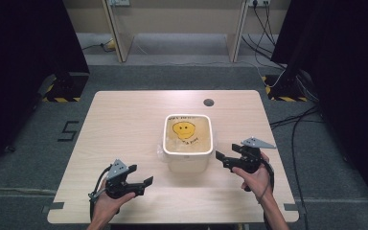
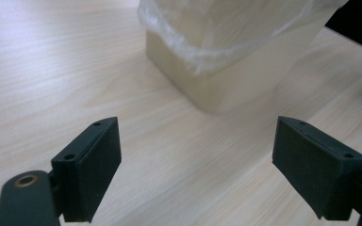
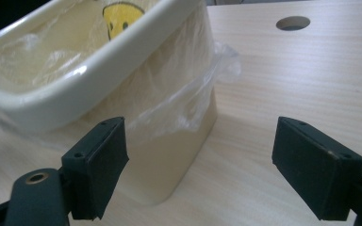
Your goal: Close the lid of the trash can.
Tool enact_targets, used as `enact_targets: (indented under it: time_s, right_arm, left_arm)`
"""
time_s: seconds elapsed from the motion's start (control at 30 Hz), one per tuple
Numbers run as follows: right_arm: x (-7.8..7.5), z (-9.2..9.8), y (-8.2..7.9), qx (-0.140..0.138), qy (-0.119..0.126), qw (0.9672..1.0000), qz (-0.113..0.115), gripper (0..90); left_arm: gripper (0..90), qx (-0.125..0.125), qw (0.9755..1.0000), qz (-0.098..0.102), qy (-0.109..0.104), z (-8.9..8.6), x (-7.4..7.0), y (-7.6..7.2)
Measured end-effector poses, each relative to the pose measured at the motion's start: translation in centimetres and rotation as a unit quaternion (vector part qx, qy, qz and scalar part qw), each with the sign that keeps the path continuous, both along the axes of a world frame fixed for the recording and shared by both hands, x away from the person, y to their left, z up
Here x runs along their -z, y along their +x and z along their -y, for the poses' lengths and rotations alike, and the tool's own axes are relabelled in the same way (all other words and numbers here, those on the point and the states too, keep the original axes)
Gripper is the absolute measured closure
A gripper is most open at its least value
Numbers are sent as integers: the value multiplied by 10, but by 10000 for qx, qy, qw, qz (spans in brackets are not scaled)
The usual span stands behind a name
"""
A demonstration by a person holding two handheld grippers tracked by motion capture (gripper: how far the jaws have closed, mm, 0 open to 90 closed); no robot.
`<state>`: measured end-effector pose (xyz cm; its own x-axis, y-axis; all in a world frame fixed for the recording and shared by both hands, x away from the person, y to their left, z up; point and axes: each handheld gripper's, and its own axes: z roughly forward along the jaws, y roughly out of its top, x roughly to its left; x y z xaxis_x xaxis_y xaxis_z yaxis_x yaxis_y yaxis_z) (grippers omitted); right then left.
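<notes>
A: From the high view, what are you seeing?
B: I'm seeing the cream bin (image 1: 188, 143) standing upright mid-surface (image 1: 124, 124), between my tools: left tool (image 1: 143, 183) near its front left, right tool (image 1: 222, 158) just beside its right wall.
A: Left gripper view?
B: My jaws are gaping wide, gripping nothing; the bin's plastic liner (image 2: 202, 52) is hanging ahead.
A: Right gripper view?
B: Jaws are wide too, empty, the bin (image 3: 75, 84) sitting close ahead, a yellow smiley (image 3: 120, 16) inside.

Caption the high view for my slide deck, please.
Two open hand-held grippers, left and right, flank a cream bin lined with a clear bag on a wooden table.
</notes>
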<state>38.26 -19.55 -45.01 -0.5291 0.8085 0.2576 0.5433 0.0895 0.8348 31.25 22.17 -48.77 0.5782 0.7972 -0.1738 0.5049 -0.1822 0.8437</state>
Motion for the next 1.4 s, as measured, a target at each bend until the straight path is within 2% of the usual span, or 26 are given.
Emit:
enact_targets:
  time_s: [0.1,0.2,0.27,0.37,0.5,0.67,0.83,0.9,1.0,1.17,1.4]
  right_arm:
    - [8,-2,-5,-71,-106,9999,-7,183]
    - [18,-3,-8,-133,-141,9998,-100,183]
    - [22,-3,-10,-169,-216,9995,-150,178]
    - [26,-3,-11,-194,-228,9993,-220,175]
    - [28,-7,-14,-251,-282,9989,-283,174]
    - [32,-8,-21,-291,-403,9980,-380,174]
    - [36,-6,-29,-317,-540,9969,-471,174]
    - [38,-4,-32,-328,-626,9960,-550,172]
    - [43,-2,-37,-357,-763,9941,-688,158]
    - [48,0,-43,-419,-1014,9910,-761,158]
    - [52,4,-49,-428,-1173,9884,-864,158]
  left_arm:
    - [156,-26,9998,-26,179,-6,7,-3]
    - [156,-104,9990,-60,430,-14,15,-7]
    - [156,-147,9984,-117,526,-18,21,-9]
    - [156,-210,9968,-142,754,-22,24,-11]
    - [155,-247,9953,-178,922,-25,29,-10]
    - [155,-242,9921,-118,1223,-27,30,-12]
    - [155,-264,9923,-162,1198,-29,32,-12]
    - [155,-275,9914,-175,1269,-29,33,-12]
    - [150,-289,9917,-238,1231,-29,35,-10]
    - [148,-311,9921,-331,1166,-30,36,-9]
    - [141,-322,9920,-341,1170,-30,36,-9]
